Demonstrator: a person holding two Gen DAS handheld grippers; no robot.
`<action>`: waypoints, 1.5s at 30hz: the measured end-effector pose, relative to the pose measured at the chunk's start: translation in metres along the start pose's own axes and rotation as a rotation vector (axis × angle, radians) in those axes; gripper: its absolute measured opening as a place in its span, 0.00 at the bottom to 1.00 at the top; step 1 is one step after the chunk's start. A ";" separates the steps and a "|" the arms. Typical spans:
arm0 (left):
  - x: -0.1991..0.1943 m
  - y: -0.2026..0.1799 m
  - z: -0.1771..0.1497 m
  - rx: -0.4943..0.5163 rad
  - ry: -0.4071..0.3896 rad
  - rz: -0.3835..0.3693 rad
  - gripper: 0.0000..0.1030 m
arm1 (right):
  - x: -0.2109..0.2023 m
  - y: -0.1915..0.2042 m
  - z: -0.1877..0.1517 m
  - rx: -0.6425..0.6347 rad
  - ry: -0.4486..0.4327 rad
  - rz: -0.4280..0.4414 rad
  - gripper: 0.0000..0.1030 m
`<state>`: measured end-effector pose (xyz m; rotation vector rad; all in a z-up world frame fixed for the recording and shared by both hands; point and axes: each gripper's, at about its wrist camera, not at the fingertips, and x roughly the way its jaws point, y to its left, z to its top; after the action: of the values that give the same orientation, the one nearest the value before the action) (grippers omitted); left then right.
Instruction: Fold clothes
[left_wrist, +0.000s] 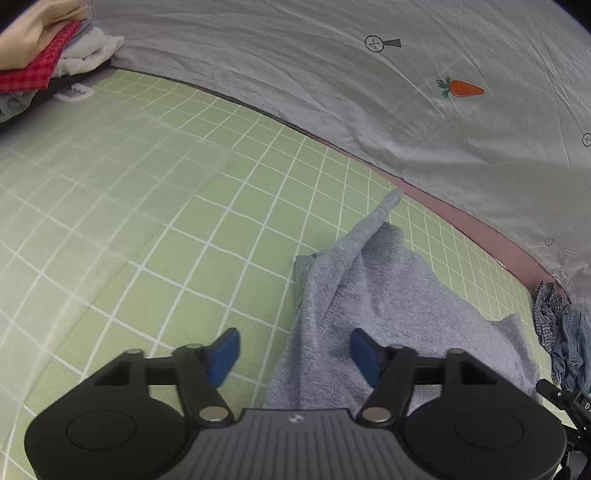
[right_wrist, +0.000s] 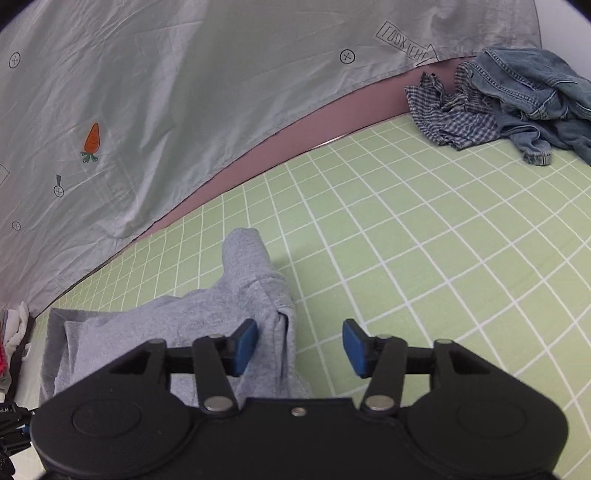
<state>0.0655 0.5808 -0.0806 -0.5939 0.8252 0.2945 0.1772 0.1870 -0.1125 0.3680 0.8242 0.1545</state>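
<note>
A: Grey garment (left_wrist: 373, 295) first, left wrist view. It lies rumpled on the green checked sheet (left_wrist: 184, 221), under and ahead of the left gripper (left_wrist: 295, 356), mostly toward its right finger. Jaws stand wide apart, nothing pinched; the left pad (left_wrist: 223, 356) is over bare sheet, the right pad (left_wrist: 364, 354) over cloth.

B: Risk there?

A: I'd judge that closing now could catch only one loose layer near the raised ridge, and the fold would drag crooked. Room: open sheet to the left and ahead; a stack of folded clothes (left_wrist: 44, 62) far ahead-left, a crumpled pile (left_wrist: 557, 325) close on the right, the pale grey cover (left_wrist: 332, 92) beyond the sheet's far edge.

B: And the right wrist view?

A: The same garment (right_wrist: 177, 332) sits below and left of the right gripper (right_wrist: 299, 347), a narrow tongue reaching ahead. Jaws apart, empty; the garment's bunched right edge lies between them, nearer the left pad.

B: Hazard?

A: Possibly grabbing that bunch whole. Clear sheet (right_wrist: 443, 258) to the right; checked shirt (right_wrist: 454, 118) and denim (right_wrist: 528, 85) well ahead-right.
</note>
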 end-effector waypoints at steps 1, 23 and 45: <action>0.001 0.000 -0.001 -0.013 0.007 -0.021 0.88 | -0.002 0.001 0.000 0.006 -0.009 0.007 0.71; 0.060 -0.060 -0.039 0.128 0.080 0.021 0.98 | 0.051 0.039 -0.027 -0.024 0.177 0.145 1.00; -0.079 -0.009 -0.027 -0.194 -0.179 0.094 0.28 | -0.002 0.188 -0.035 -0.368 0.162 0.512 0.27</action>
<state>0.0025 0.5562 -0.0314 -0.6999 0.6571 0.5110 0.1509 0.3693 -0.0620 0.2124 0.8276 0.8106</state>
